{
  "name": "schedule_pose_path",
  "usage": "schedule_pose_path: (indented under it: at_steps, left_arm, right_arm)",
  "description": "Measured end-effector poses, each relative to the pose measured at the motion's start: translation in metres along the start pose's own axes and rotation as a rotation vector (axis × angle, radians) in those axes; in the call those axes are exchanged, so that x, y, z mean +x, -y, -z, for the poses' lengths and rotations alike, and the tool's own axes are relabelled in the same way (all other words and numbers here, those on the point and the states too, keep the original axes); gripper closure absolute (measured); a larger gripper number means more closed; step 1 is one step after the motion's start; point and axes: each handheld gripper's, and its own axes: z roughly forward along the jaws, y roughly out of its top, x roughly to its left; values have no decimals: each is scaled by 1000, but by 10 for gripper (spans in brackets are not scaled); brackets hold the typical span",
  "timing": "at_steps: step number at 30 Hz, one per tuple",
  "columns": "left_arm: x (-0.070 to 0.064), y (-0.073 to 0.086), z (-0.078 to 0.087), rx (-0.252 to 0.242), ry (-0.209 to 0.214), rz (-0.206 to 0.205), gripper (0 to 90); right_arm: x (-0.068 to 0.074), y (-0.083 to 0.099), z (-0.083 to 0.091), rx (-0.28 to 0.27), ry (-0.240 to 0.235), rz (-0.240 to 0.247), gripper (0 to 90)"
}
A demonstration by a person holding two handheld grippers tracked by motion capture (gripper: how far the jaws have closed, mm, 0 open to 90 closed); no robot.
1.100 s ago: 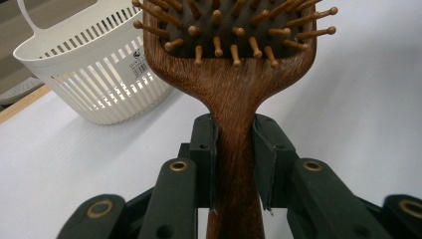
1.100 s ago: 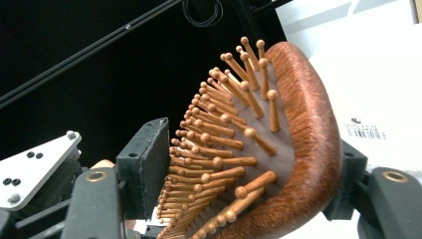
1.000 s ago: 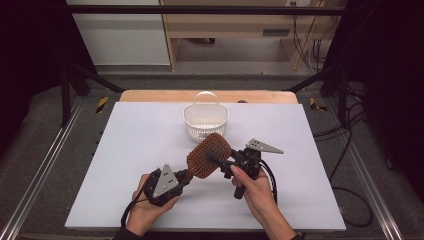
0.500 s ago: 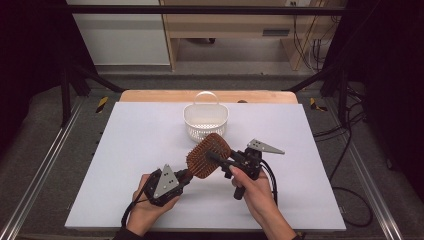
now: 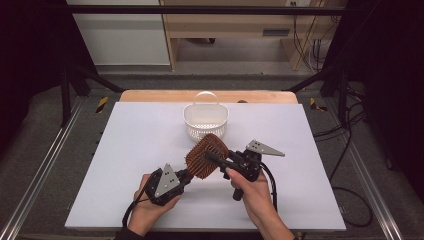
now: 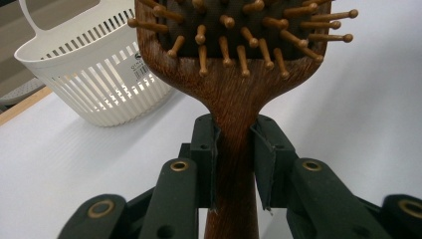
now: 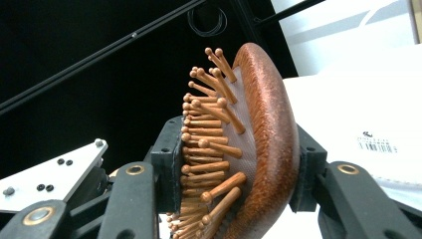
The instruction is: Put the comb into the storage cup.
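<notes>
While the left gripper stayed clamped on the brush handle, the right gripper had closed across the head, one jaw on the pins and one on the back. Little else had moved: the brush hung above the table, the basket just beyond at twelve o'clock, likely a handover.

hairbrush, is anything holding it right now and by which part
Both grippers hold the wooden hairbrush. The left gripper clamps its handle just below the head; the right gripper clamps the head, one jaw on the bristles, the other on the back.
</notes>
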Motion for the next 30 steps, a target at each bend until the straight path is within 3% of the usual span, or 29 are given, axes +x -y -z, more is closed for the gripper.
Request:
schedule_pose_path:
  at_steps: [13,19,24,30]
  left_arm:
    - [-1,0,-6,-4,3,35,720]
    - [-2,0,-9,-21,2,67,703]
    - [-5,-1,-10,-27,1,62,622]
    - [-4,-1,-8,-54,-2,96,539]
  right_arm:
    - [10,-1,0,-12,35,51,538]
    - [10,-2,2,-16,45,44,539]
    - [8,-2,3,-27,55,36,538]
    - [-1,-6,10,-60,90,9,538]
